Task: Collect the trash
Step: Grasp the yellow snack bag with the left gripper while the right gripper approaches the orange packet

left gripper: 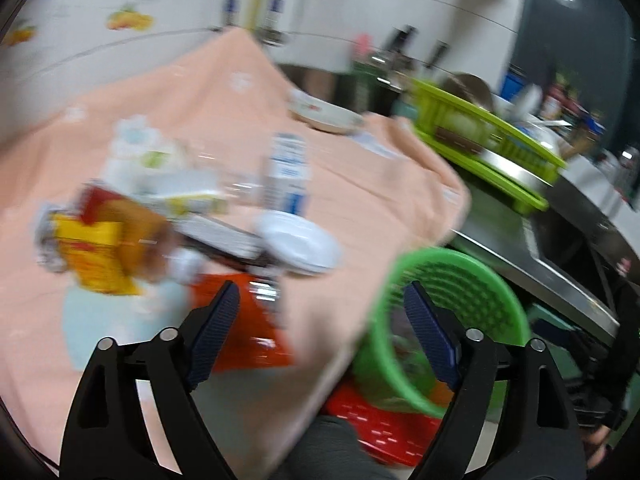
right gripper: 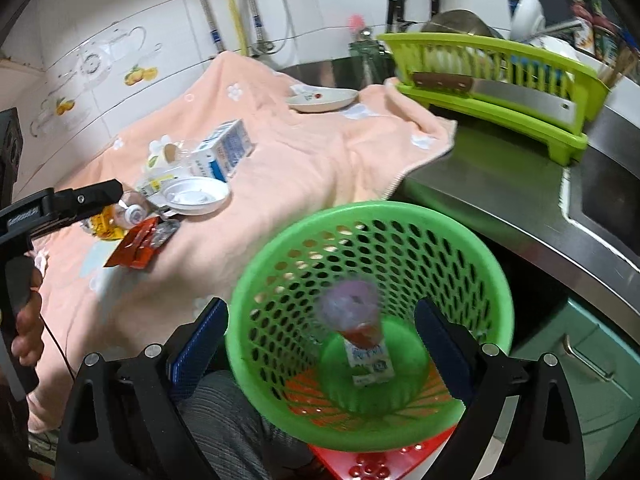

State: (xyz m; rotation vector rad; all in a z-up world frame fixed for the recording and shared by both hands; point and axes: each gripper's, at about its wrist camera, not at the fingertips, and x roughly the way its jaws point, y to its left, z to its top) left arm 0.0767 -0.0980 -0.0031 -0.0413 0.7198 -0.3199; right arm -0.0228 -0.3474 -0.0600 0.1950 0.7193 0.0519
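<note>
The trash lies in a loose heap on the peach towel (right gripper: 304, 160) that covers the desk: a blue and white milk carton (right gripper: 226, 148) lying on its side, a white plastic lid (right gripper: 196, 196), a red foil wrapper (right gripper: 138, 246), a yellow packet (left gripper: 96, 256) and a small clear bottle with a white cap (right gripper: 132, 213). Beside the desk's near edge stands the green basket (right gripper: 452, 236), with a small carton and a crumpled purple wrapper (right gripper: 352, 312) already in it.

All of this looks light and empty. The milk carton is probably stiff enough to be pinched across its narrow sides, though it may crush under hard pressure. The red foil wrapper is thin, limp and likely slippery, so a raised edge or fold would be the best hold. The white plastic lid is shallow and is best caught by its rim. The bottle could roll away.

The left tool (left gripper: 320, 308) stands wide open above the red foil wrapper, with nothing between its pads. The right tool (right gripper: 320, 320) is also spread wide over the basket and holds nothing.

There is blue print on the milk carton and some print on the small carton in the basket, but neither can be read, and motion blur smears the labels in the left view.
</note>
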